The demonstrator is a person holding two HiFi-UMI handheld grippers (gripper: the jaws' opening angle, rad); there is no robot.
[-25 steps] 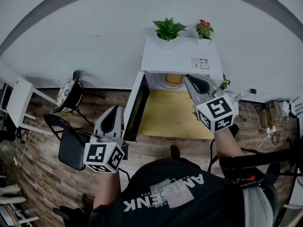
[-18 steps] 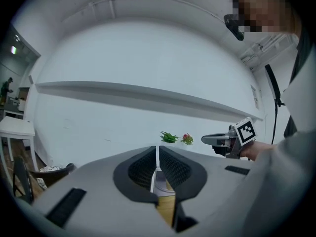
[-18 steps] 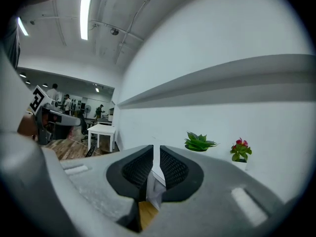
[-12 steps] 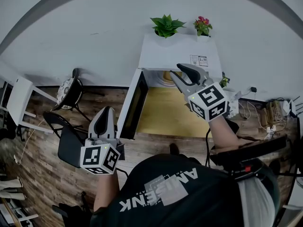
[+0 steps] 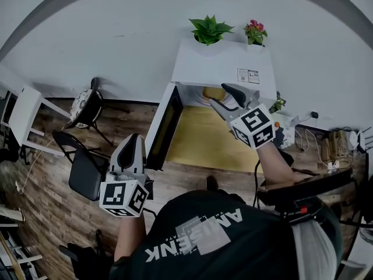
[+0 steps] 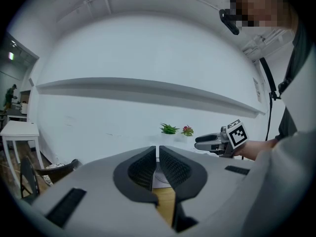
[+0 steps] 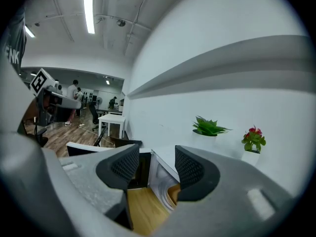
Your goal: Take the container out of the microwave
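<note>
Rim-pinching is advised for the round tan container (image 5: 213, 92), judged stiff and light, inside the white microwave (image 5: 224, 66). The right gripper (image 7: 157, 166) is seen empty, jaws just opened wide. The left gripper (image 6: 158, 162) is pressed shut.

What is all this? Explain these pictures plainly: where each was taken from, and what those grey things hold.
No robot here: a person holds tongs in each hand, each carrying its own camera. The wide picture comes from a camera on the person's head, looking down; the other two look along each pair of tongs. On the wooden table stands a white microwave, door open, a yellowish container inside, two plants on top. The left tongs are shut and empty. The right tongs have just been opening, with nothing between them, and point at the microwave's opening.
</note>
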